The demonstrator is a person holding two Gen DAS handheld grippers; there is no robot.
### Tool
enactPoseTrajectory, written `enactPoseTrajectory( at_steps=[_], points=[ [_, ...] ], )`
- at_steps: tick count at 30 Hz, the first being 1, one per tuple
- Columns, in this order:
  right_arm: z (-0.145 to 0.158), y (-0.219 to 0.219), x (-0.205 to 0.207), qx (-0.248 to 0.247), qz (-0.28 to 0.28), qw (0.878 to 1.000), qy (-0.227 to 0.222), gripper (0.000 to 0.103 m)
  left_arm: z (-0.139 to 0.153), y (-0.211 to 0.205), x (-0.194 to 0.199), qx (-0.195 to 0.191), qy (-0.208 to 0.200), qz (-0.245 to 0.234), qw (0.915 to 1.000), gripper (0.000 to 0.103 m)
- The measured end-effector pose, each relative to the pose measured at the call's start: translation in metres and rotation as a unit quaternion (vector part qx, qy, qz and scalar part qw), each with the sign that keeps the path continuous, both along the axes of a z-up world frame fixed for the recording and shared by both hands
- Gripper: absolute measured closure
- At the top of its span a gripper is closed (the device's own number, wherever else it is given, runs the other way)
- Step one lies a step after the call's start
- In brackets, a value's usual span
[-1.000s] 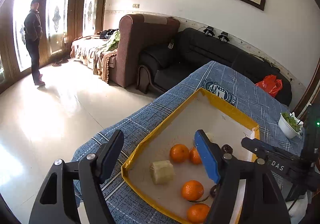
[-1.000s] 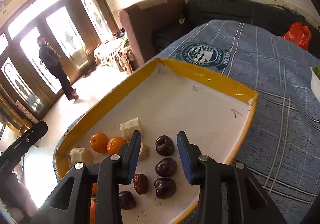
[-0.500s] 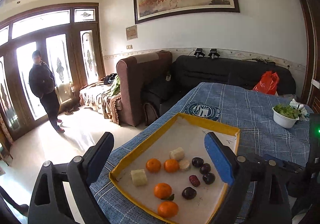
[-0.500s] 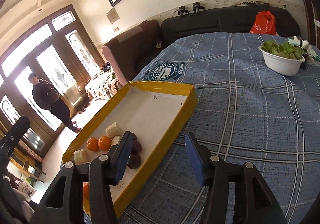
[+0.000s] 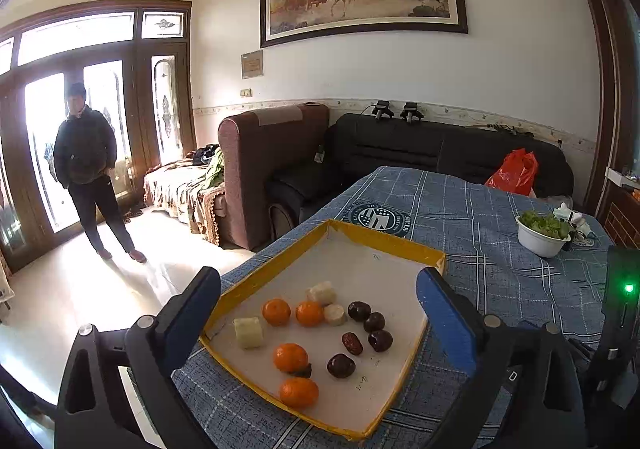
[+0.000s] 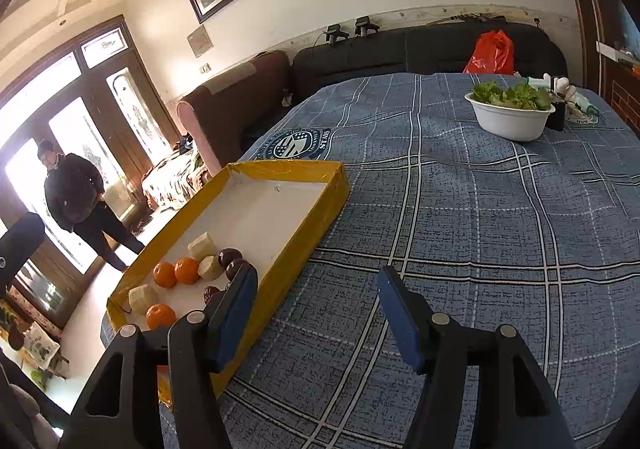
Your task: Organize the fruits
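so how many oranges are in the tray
4, all at the yellow tray's near end: two side by side, one nearer, one nearest the rim. None appear hidden.

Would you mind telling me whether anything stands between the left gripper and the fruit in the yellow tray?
Nothing visible does. The left gripper hangs open above the yellow tray, and the oranges, dark fruits and pale chunks lie uncovered below it.
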State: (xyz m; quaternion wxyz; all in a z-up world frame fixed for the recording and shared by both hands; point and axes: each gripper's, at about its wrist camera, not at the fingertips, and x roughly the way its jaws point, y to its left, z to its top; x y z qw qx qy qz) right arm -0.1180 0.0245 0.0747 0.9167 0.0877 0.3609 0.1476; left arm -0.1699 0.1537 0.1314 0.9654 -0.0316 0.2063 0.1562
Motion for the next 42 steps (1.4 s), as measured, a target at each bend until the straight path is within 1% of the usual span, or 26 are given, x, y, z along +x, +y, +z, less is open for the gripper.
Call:
enactPoseTrajectory(
  at_steps=[4,9,14,21,29,42],
  points=[
    [-0.001,0.007,-0.014,-0.013,0.008,1.0,-0.003,0.033,-0.016,0.012,0.002,-0.035,0.018,-0.007,0.9992,0.004],
    [-0.004,0.023,-0.035,-0.069,0.022,0.997,-0.015,0.03,-0.032,0.025,0.011,-0.06,0.047,-0.014,0.997,0.004],
    [-0.001,0.042,-0.042,-0.084,0.039,0.996,-0.018,0.028,-0.041,0.036,0.011,-0.067,0.065,-0.01,0.9956,0.004],
    [-0.007,0.062,-0.043,-0.096,0.057,0.994,-0.007,0.028,-0.049,0.056,0.012,-0.083,0.083,0.007,0.9931,0.004],
    [-0.009,0.063,-0.043,-0.099,0.054,0.994,-0.002,0.027,-0.053,0.057,0.016,-0.082,0.1,0.002,0.9916,0.004],
    [-0.008,0.059,-0.044,-0.09,0.052,0.995,-0.001,0.027,-0.051,0.047,0.018,-0.072,0.109,0.001,0.9915,0.004]
  ],
)
